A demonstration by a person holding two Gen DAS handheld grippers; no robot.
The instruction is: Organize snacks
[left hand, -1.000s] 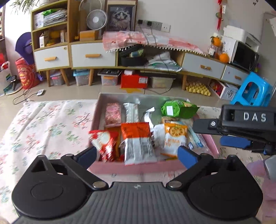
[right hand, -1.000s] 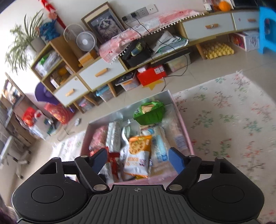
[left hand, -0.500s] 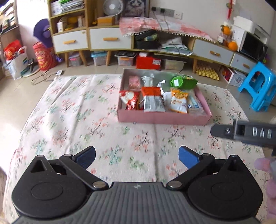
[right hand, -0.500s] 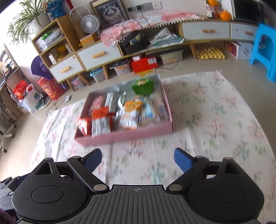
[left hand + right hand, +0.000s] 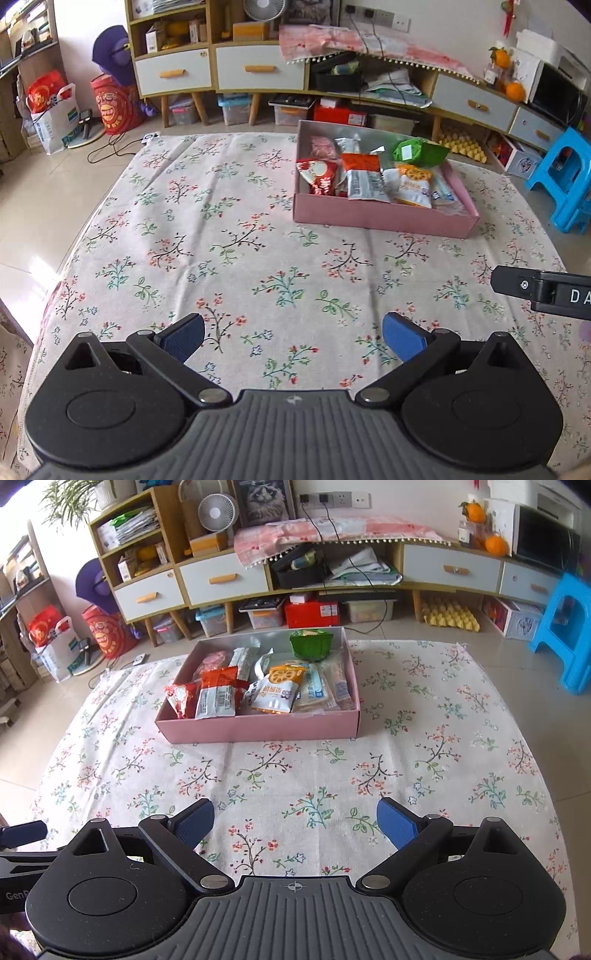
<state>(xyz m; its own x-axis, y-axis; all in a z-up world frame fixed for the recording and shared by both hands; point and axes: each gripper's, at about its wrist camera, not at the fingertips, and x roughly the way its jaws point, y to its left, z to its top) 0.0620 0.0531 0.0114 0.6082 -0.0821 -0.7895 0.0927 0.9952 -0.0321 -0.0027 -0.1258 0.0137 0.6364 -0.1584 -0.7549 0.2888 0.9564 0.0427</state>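
So both grippers are hanging over the floral tablecloth (image 5: 424, 709) with nothing in them. The left gripper (image 5: 293, 338) has its blue pads spread wide with only flowery fabric showing between them, and the right gripper (image 5: 295, 821) is the same story – jaws released, nothing between the pads. In the left wrist view you can see part of the right gripper's black body poking in from the right edge. The snacks are all sitting in the pink box (image 5: 258, 729), which rests on the cloth well ahead of both grippers, near the far edge of the table. Inside it's pretty packed: a red packet (image 5: 181, 699) leaning at the near left corner, an orange and silver packet (image 5: 218, 694) just beside it, an orange and white packet with a lotus root slice picture (image 5: 279, 690) near the middle, a green bag (image 5: 310, 644) propped up at the back, a pinkish packet (image 5: 212, 661) in the back left, and some pale clear-wrapped packs (image 5: 332, 686) along the right side – those overlap too much to count properly. Behind the table there's a long low cabinet (image 5: 221, 578) with white drawers, a small fan (image 5: 218, 511) on top, and a blue plastic stool (image 5: 565, 627) off on the right.
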